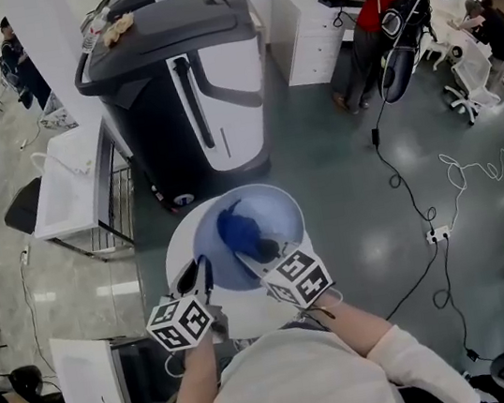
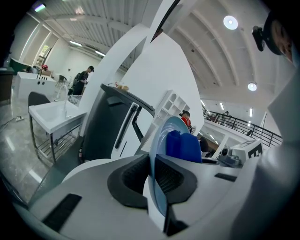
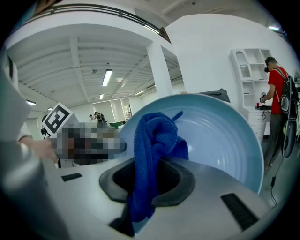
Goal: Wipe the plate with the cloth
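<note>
Left gripper view shows the left gripper (image 2: 152,176) closed tight on the rim of the pale blue plate (image 2: 161,136), which it holds on edge above a white table (image 1: 177,255). The right gripper (image 3: 147,180) is clamped on the blue cloth (image 3: 152,140), which lies against the plate's inner face. I think the risk is this thin rim grip: a hard push with the cloth may twist the plate out and drop it.

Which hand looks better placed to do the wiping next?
Right. The right fingers already pinch the blue cloth at the plate; the left fingers are busy clamping its rim.
</note>
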`<control>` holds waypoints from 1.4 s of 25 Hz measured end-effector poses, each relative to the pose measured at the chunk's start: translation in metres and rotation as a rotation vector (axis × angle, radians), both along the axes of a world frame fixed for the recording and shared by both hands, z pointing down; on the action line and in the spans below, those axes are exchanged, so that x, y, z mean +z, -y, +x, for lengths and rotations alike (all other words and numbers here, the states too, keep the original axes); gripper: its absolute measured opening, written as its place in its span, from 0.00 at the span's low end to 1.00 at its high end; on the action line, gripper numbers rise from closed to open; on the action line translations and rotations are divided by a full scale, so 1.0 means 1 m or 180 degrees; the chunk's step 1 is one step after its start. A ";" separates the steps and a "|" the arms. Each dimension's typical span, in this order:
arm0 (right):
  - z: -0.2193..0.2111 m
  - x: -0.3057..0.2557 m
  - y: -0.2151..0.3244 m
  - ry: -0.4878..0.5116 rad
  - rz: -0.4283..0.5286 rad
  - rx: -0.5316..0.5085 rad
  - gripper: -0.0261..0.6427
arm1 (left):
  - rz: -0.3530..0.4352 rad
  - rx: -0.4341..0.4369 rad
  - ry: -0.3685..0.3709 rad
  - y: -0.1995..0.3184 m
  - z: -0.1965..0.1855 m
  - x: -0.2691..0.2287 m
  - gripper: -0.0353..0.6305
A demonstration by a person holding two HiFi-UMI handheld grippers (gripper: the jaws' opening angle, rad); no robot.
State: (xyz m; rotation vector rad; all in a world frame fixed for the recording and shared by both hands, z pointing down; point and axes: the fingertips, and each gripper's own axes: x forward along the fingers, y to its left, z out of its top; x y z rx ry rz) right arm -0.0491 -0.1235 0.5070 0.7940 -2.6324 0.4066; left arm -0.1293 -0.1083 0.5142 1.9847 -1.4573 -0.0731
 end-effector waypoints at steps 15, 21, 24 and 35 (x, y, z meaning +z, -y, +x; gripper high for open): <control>0.060 0.008 0.044 -0.0225 -0.0074 0.0558 0.17 | 0.0004 0.0029 0.0001 0.004 -0.005 0.001 0.12; 0.031 -0.020 0.056 -0.0117 0.0112 0.0418 0.17 | -0.0037 0.0106 0.0028 0.005 0.007 0.004 0.12; 0.003 -0.017 0.043 -0.0105 0.0085 0.0168 0.17 | -0.0048 0.0081 0.0021 0.008 0.006 0.006 0.12; 0.007 0.048 0.001 -0.0455 -0.0415 -0.0146 0.17 | 0.0034 -0.0175 -0.0091 0.016 -0.025 -0.002 0.12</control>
